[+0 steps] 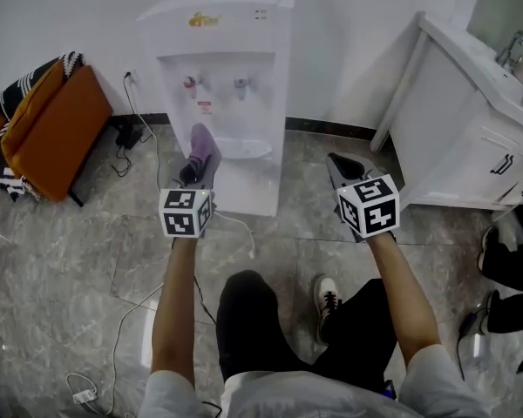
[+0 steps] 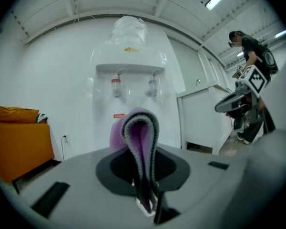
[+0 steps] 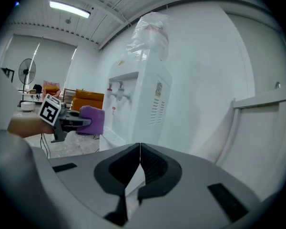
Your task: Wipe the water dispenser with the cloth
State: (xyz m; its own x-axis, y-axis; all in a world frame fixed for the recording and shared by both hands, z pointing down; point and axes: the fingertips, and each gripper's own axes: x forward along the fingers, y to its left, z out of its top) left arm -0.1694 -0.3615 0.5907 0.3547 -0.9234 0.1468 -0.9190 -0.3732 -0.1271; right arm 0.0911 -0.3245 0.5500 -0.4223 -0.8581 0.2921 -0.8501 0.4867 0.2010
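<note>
Grey floor tiles [image 1: 96, 242] surround the white dispenser [image 1: 218, 68]. Near its front, the left gripper [image 1: 196, 171] pinches a folded purple cloth [image 1: 203, 142]. The right gripper [image 1: 337, 161] is closed on nothing.

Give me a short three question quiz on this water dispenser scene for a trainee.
1. True or false: the right gripper holds the purple cloth.
2. In the head view, what stands left of the water dispenser? A) orange seat B) green bin C) ladder
3. Fill in: the dispenser front carries ___ taps.
Key: 1 false; 2 A; 3 two.
</note>
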